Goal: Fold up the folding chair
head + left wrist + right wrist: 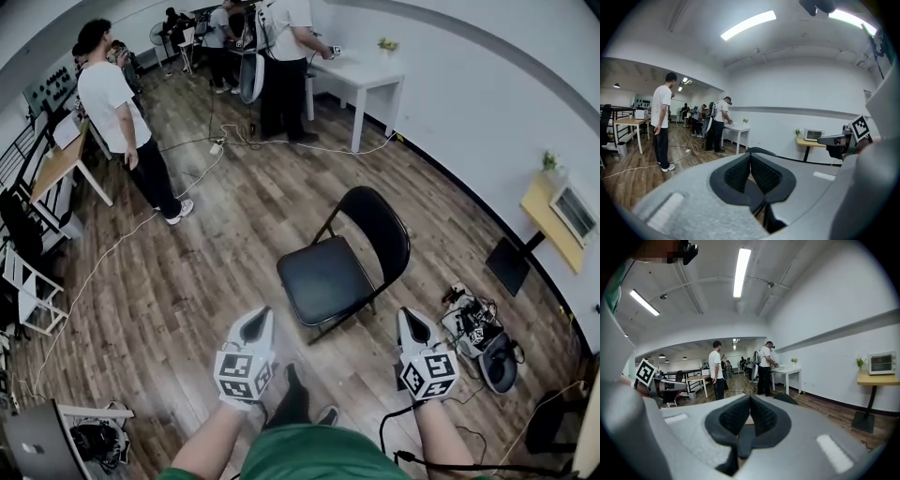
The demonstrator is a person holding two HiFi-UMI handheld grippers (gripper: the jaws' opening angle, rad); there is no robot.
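Not yet folded: chair [337,272] standing open on the wood floor [225,244], seat flat, backrest up on the far side, just ahead of both tools and touched by neither. Left hand-held gripper [256,319] with pads pressed together, holding nothing; right hand-held gripper [410,321] likewise closed and empty, with only the room showing past the pads in both gripper views. First risk at the grab itself: if brought in closed, nudging rather than gripping, and so sending a light chair sliding over smooth boards or rocking it back on its rear legs. Best opened wide before reaching for the seat edge or the backrest. Next risk in the fold: lifting the seat from one side only, likely to twist the frame and bind the hinge half way. Pulling on the back with nothing steadying the seat, likely to tip the whole thing toward the body. Also worth watching: cables and gear [478,330] lying on the floor near the chair's right side, apt to snag a leg during closing or dragging. Once folded, probably unable to stand alone, so liable to fall flat if released before being leaned or laid down.
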